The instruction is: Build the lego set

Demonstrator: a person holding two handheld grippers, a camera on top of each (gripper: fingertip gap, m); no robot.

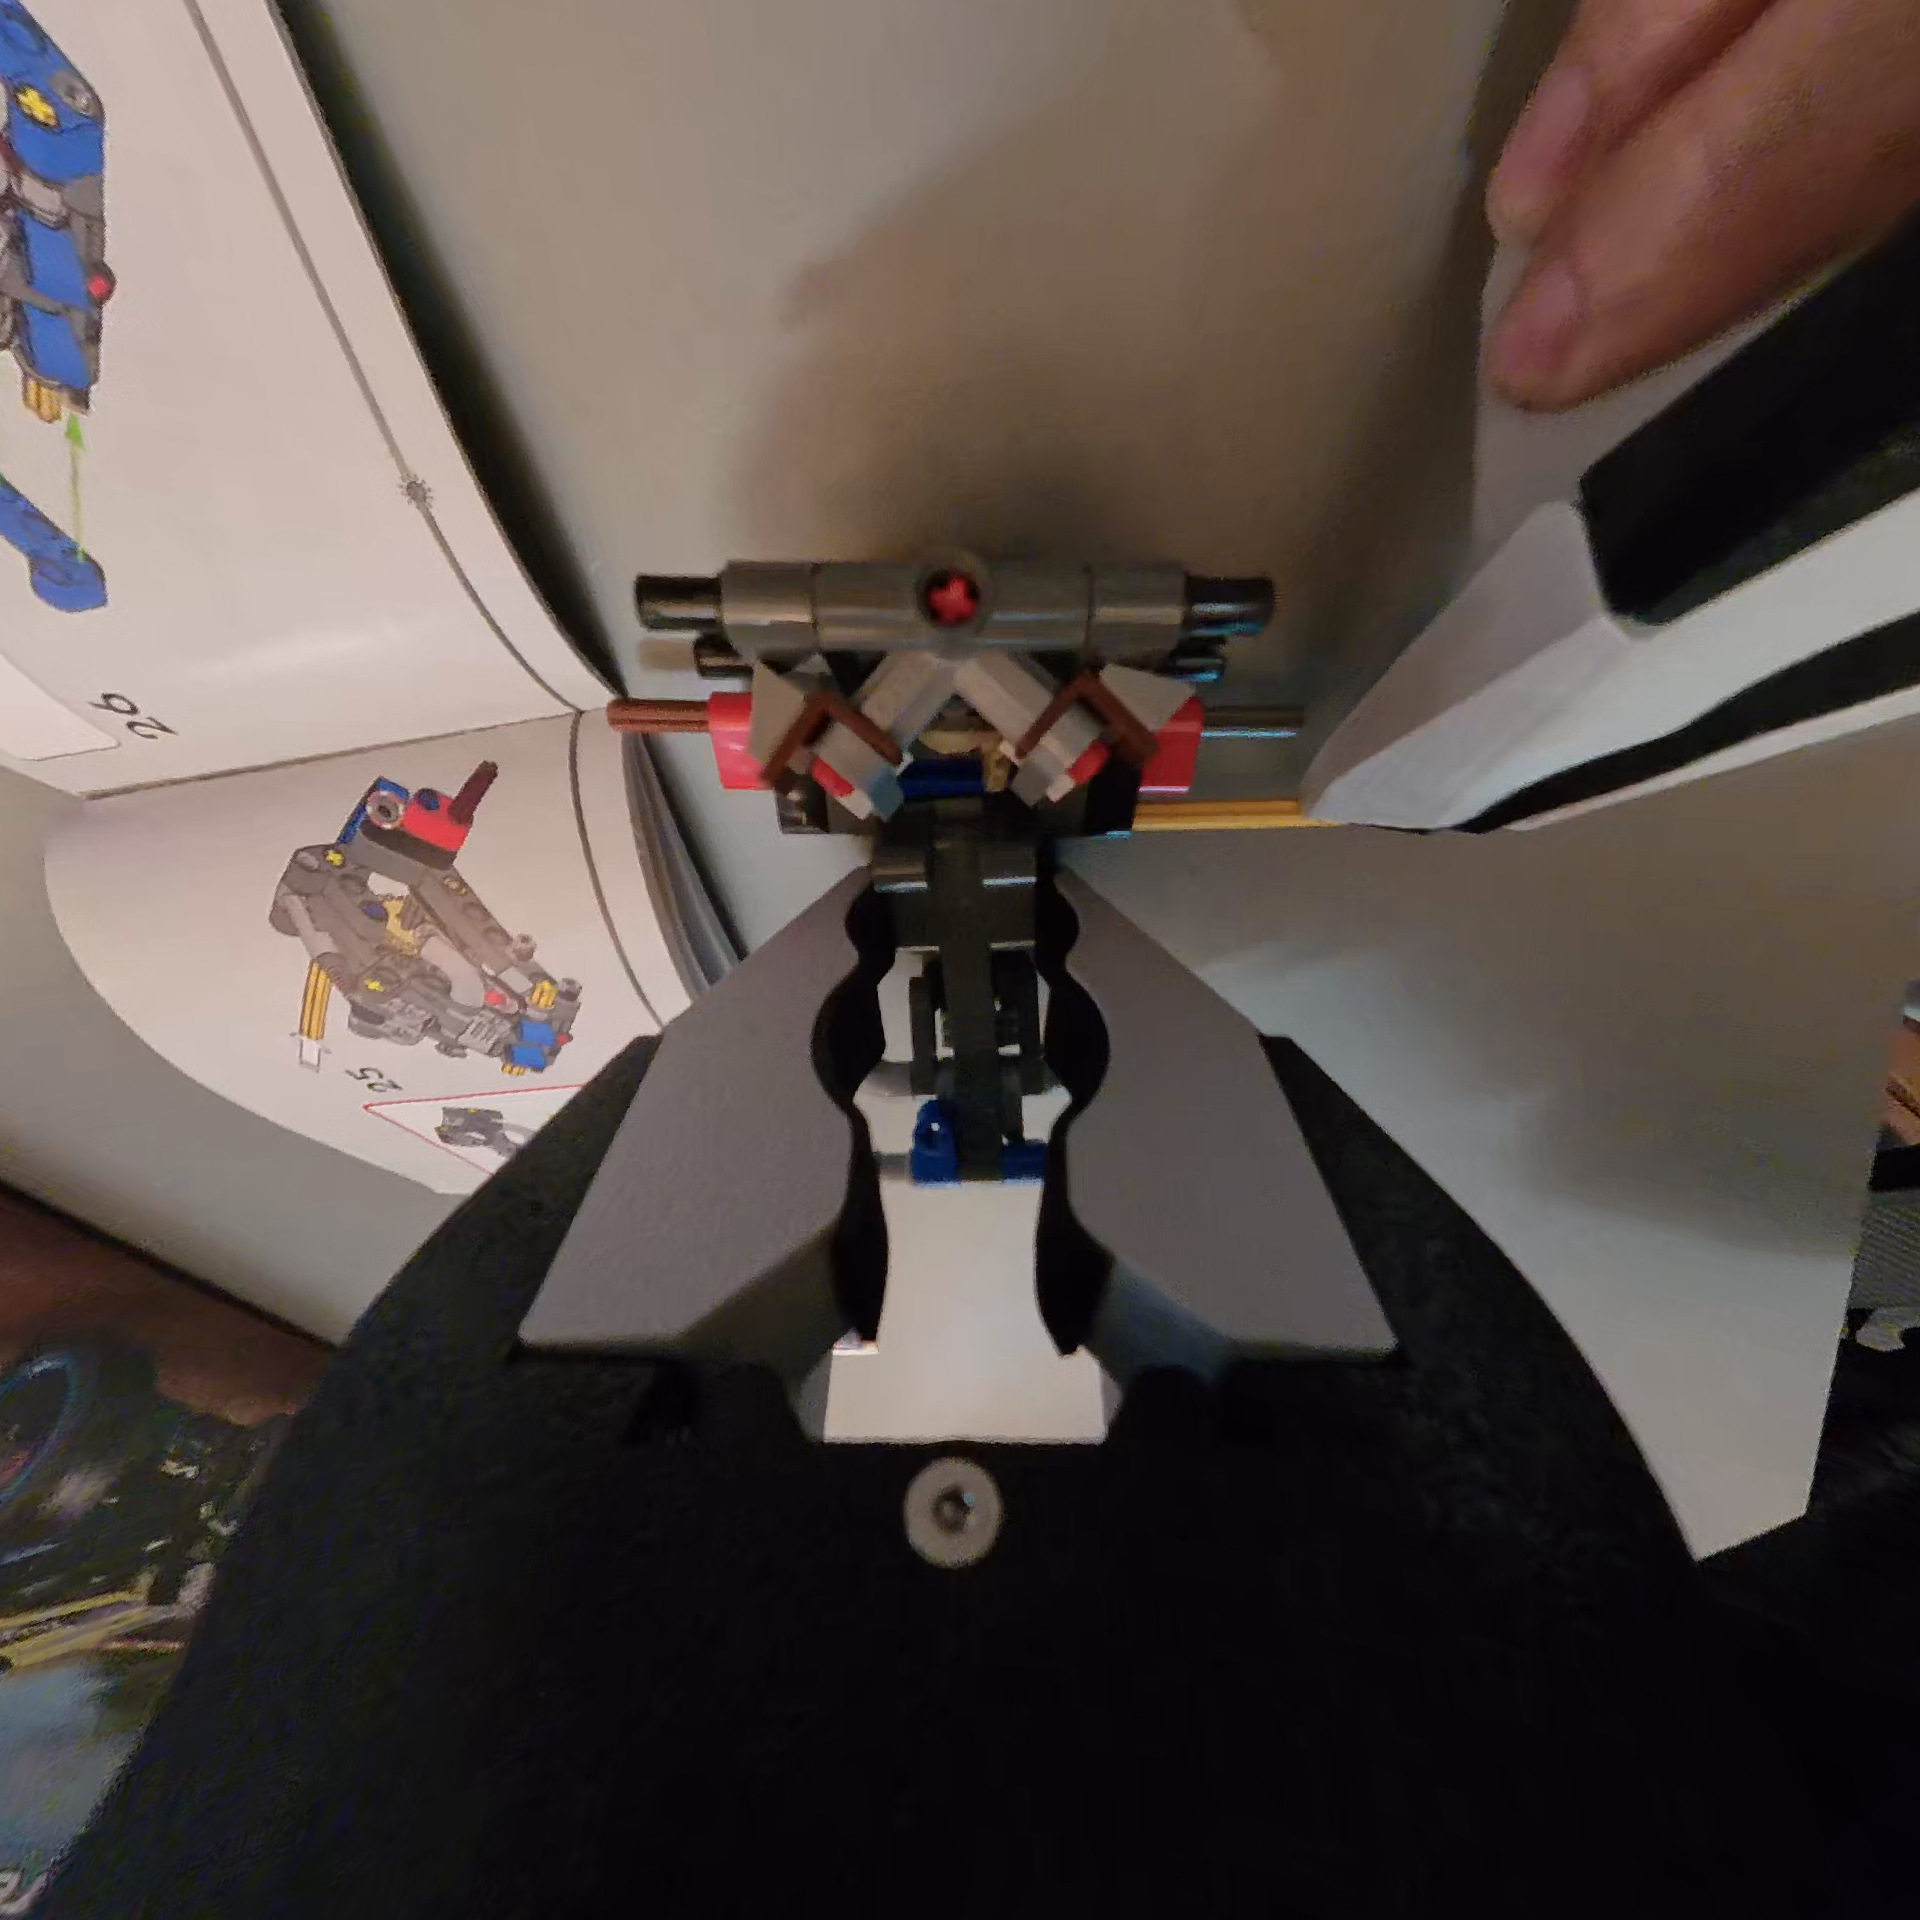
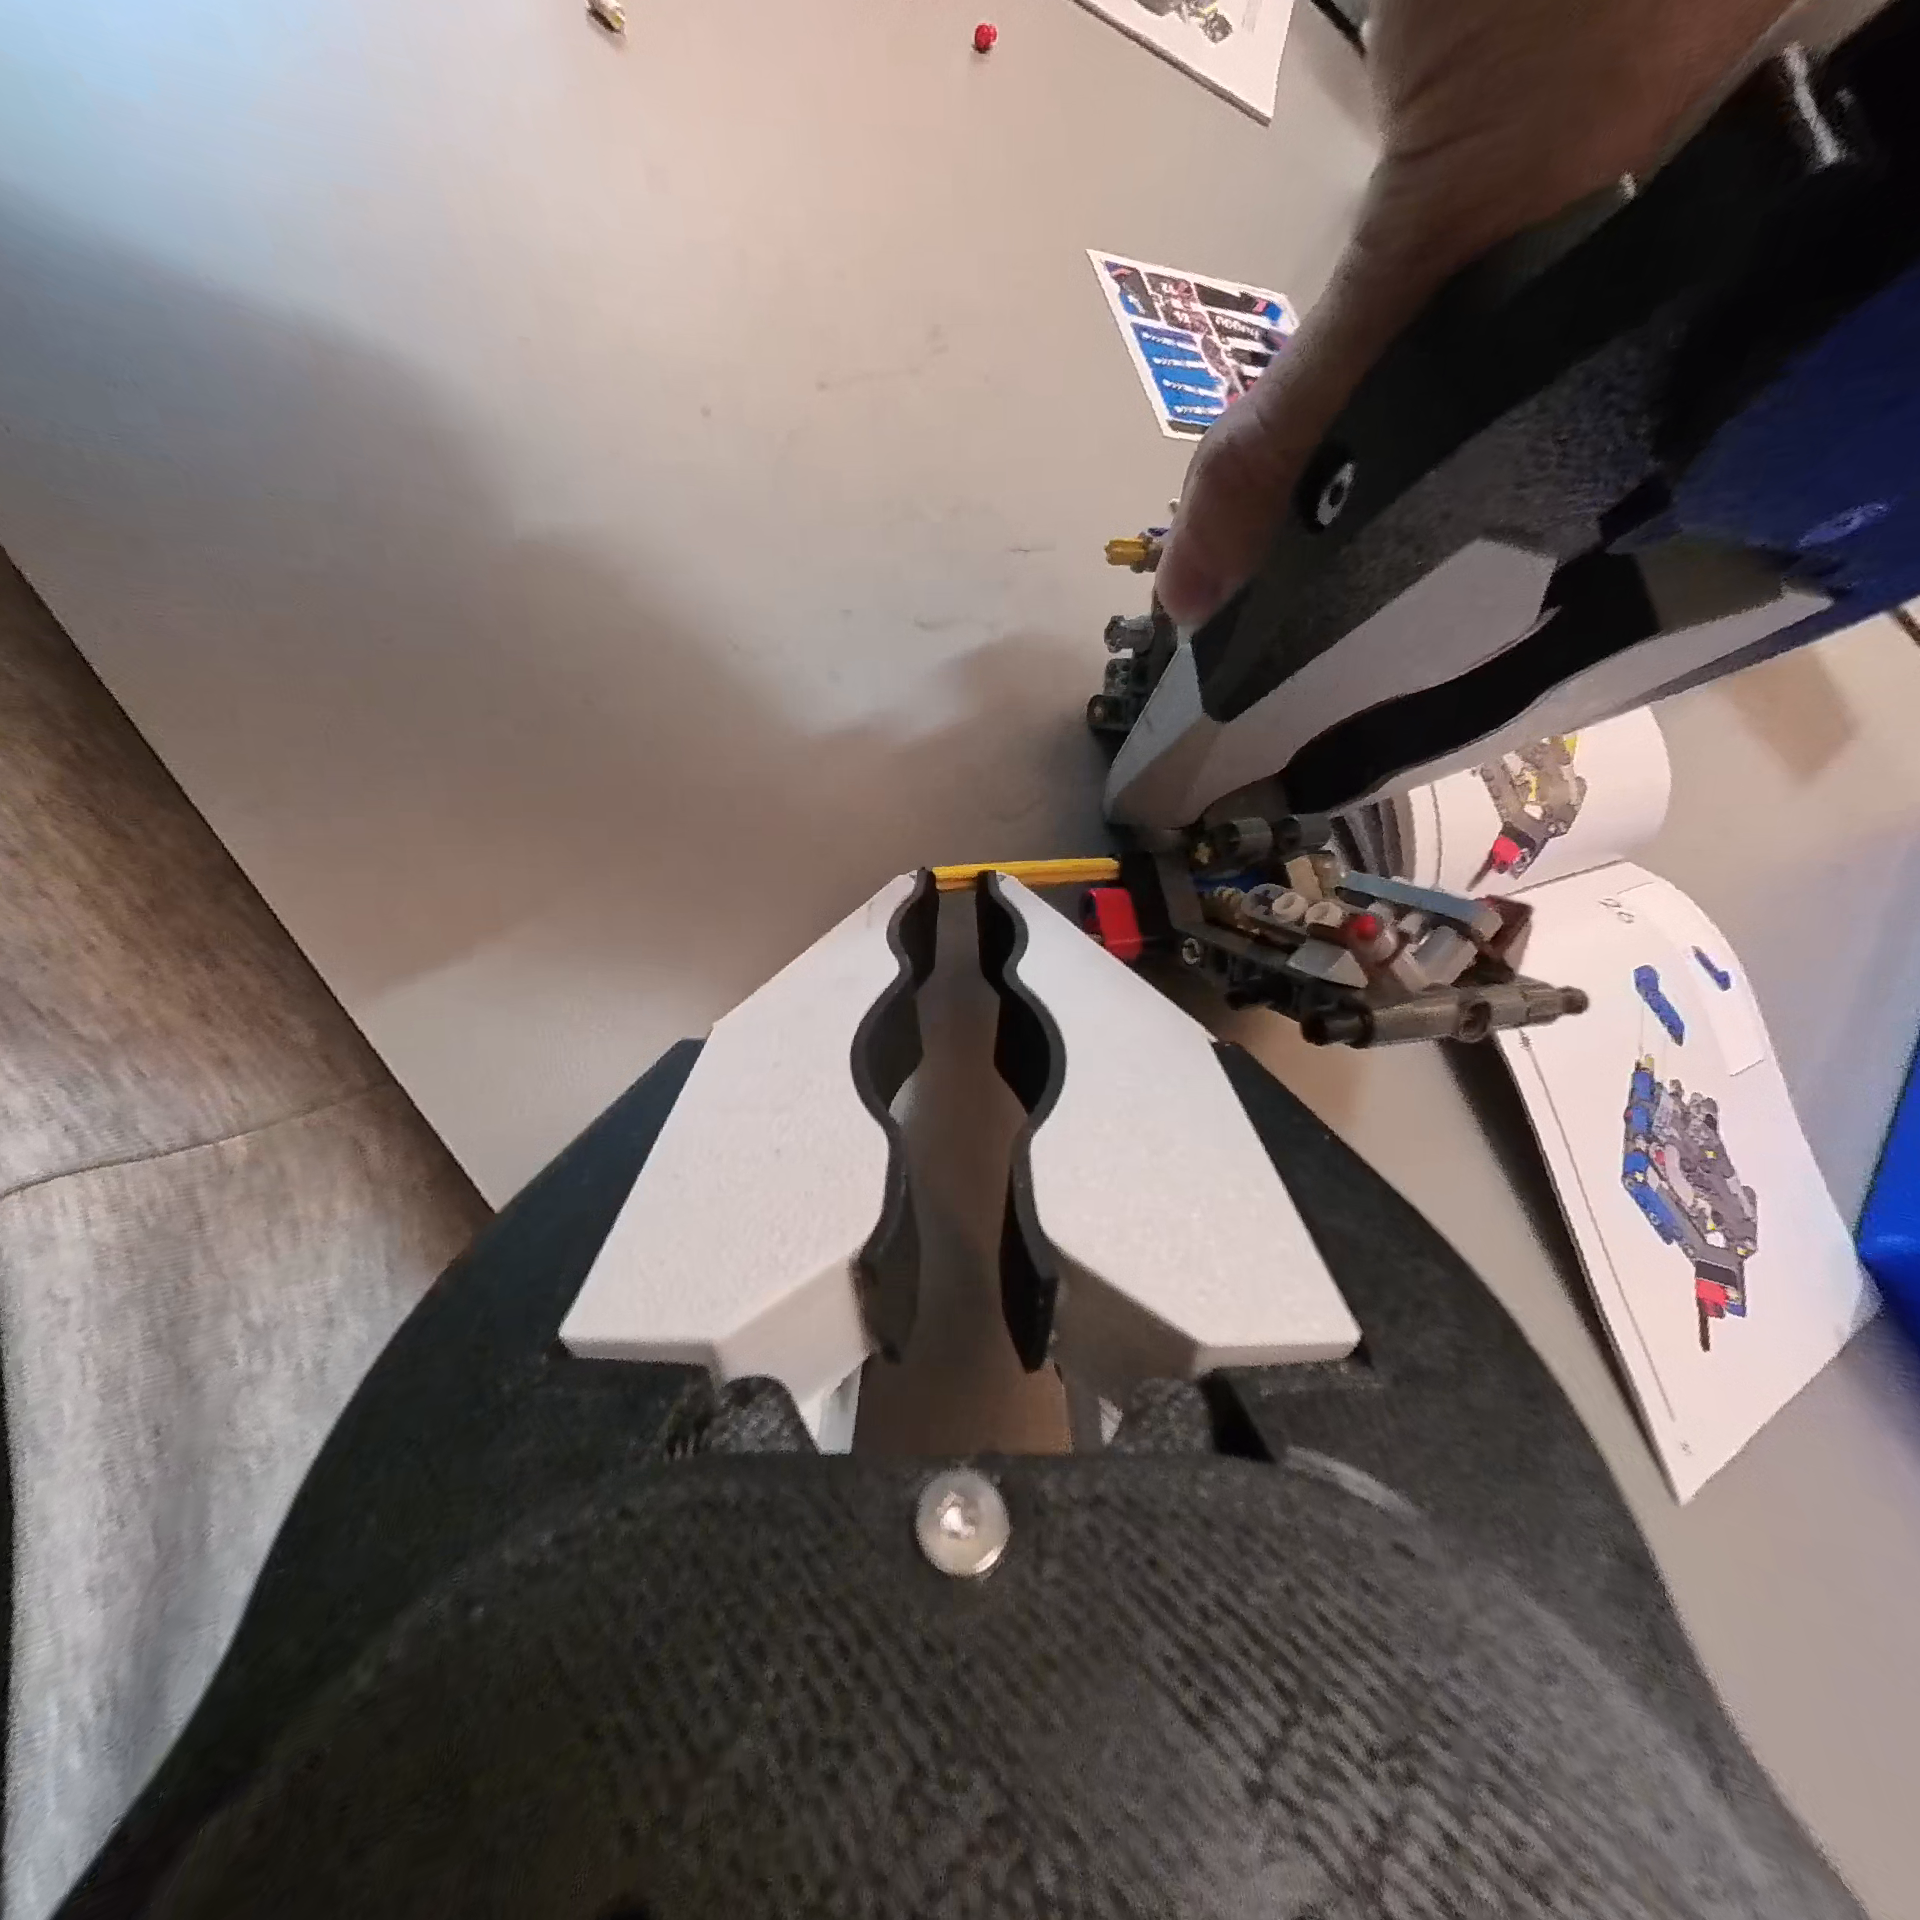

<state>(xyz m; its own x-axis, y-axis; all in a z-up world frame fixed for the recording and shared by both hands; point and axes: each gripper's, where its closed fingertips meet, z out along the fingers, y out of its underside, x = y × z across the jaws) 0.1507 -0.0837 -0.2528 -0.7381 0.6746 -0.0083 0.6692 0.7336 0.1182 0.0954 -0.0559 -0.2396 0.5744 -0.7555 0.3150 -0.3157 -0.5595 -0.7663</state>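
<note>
Your left gripper [image 1: 956, 883] reaches forward, level over the table [image 1: 1039, 312], its fingers narrowed onto the dark rear stem of the lego model [image 1: 951, 727], which it holds clear in front of you. The model's grey crossbar with a red cross-shaped axle end faces away from you.

Your right gripper [image 2: 957, 881] comes in from the model's right side, its fingertips pinched on the outer end of a yellow axle [image 2: 1039, 869]; the axle's other end meets the model's side by a red piece. Your left hand [image 2: 1403, 343] wraps its gripper's black body from above.

Beyond the model, an open instruction booklet [image 1: 312, 831] lies toward the table's left edge. Farther off, a small red piece [image 2: 984, 37] sits alone.
</note>
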